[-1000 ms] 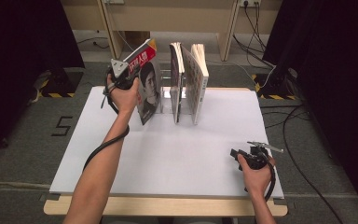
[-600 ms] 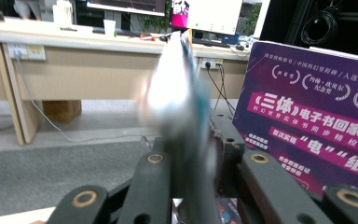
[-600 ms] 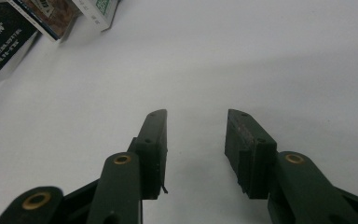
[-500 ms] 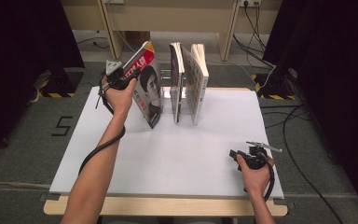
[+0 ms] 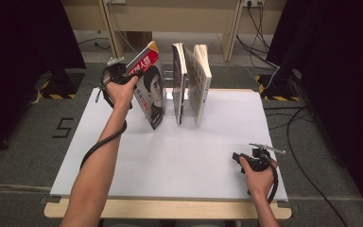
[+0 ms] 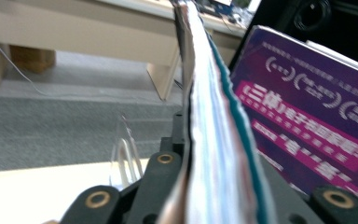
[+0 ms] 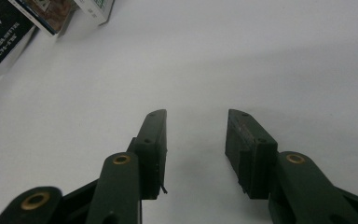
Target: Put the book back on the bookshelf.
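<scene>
My left gripper [image 5: 123, 75] clamps the red-covered book [image 5: 150, 90] at its top edge; the jaws have just been closing on it, and its pages run up between them in the left gripper view. The book leans tilted, its foot on the white table [image 5: 170, 156], just left of the two upright books [image 5: 191, 82]. My right gripper [image 7: 196, 140] rests near the table's front right corner, well apart from the books, jaws spread with nothing between.
</scene>
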`<state>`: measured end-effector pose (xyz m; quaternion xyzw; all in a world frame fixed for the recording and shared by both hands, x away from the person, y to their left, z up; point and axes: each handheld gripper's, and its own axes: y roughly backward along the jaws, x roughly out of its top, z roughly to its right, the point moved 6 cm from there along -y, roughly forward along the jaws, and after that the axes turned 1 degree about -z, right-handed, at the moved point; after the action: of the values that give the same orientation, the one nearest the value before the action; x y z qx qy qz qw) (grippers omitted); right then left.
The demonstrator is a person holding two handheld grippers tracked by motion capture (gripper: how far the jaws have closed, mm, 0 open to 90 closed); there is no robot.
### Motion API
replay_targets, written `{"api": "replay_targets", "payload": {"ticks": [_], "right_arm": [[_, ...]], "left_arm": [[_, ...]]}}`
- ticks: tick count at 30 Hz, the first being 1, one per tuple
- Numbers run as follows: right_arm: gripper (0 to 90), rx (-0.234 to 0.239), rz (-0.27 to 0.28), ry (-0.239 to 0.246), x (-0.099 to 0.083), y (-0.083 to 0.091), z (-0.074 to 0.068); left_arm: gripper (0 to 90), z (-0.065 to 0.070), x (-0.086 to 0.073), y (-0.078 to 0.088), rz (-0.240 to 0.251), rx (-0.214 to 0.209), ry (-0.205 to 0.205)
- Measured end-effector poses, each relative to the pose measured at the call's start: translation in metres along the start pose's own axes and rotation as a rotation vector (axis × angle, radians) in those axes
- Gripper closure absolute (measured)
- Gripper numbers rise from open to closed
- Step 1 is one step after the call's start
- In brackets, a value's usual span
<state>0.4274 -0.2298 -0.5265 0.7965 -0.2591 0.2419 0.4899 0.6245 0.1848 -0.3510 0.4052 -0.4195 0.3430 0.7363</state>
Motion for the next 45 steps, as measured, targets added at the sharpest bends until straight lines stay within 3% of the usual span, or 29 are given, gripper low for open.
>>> {"api": "replay_targets", "payload": {"ticks": [6,7,10,11,14,18,24,25,31,45], "right_arm": [[59.0,0.001,0.003,0.008,0.0,0.001,0.0],[59.0,0.001,0.002,0.0,0.0,0.001,-0.001],[58.9,0.004,0.001,-0.002,0.0,0.001,-0.001],[58.9,0.004,0.001,-0.002,0.0,0.001,-0.001],[59.0,0.004,0.002,-0.004,0.001,0.001,0.0],[59.0,-0.003,0.013,0.006,0.001,0.001,0.001],[59.0,0.005,0.006,0.011,0.001,0.001,-0.001],[59.0,0.006,0.005,0.007,0.001,0.002,-0.001],[59.1,0.004,0.005,0.002,0.001,0.002,0.0],[59.0,0.002,0.011,0.012,0.001,0.002,-0.002]], "left_arm": [[86.2,0.008,0.001,0.002,-0.03,0.008,-0.055],[86.3,0.013,0.002,0.001,-0.022,0.014,-0.099],[86.5,0.02,0.002,0.002,0.015,0.035,-0.168],[86.5,0.02,0.002,0.002,0.015,0.035,-0.168],[86.6,0.026,0.005,0.002,0.082,0.064,-0.246],[86.6,0.027,0.011,0.004,0.151,0.089,-0.261],[86.5,0.018,0.002,-0.001,0.167,0.127,-0.253],[86.5,0.014,-0.006,-0.003,0.168,0.149,-0.262],[85.9,0.008,-0.007,0.004,0.189,0.187,-0.266],[64.8,-0.001,-0.009,0.008,0.166,0.168,-0.187]]}}
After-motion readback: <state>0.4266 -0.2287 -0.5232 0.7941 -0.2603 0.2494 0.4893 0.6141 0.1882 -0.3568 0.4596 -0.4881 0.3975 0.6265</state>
